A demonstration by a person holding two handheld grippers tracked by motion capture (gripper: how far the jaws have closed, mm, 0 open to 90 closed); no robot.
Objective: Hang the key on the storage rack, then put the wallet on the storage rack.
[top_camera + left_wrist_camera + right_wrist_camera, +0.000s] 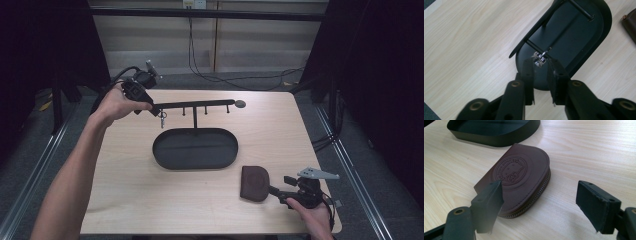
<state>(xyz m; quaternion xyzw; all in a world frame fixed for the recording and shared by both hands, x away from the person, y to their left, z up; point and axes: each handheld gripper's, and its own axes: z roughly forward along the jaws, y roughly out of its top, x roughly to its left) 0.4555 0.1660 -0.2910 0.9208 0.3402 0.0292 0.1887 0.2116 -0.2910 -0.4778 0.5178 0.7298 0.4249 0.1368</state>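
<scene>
A black key rack stands on a black oval tray (159, 150), and its horizontal bar (200, 105) carries several hooks. A small bunch of silver keys (162, 119) hangs from the leftmost hook. My left gripper (156, 110) is at that end of the bar. In the left gripper view its jaws (540, 65) stand slightly apart, with the keys (539, 58) just beyond the tips and not pinched. A brown leather zip pouch (255, 182) lies at the front right. My right gripper (280, 186) is behind it. Its jaws (539, 188) are wide open, with the pouch (519, 177) ahead of them.
The light wooden table (130, 190) has bare room at the left and front. Its front edge runs just below my right hand. The tray's wall (499, 140) rises beyond the pouch. Cables lie on the floor behind the table.
</scene>
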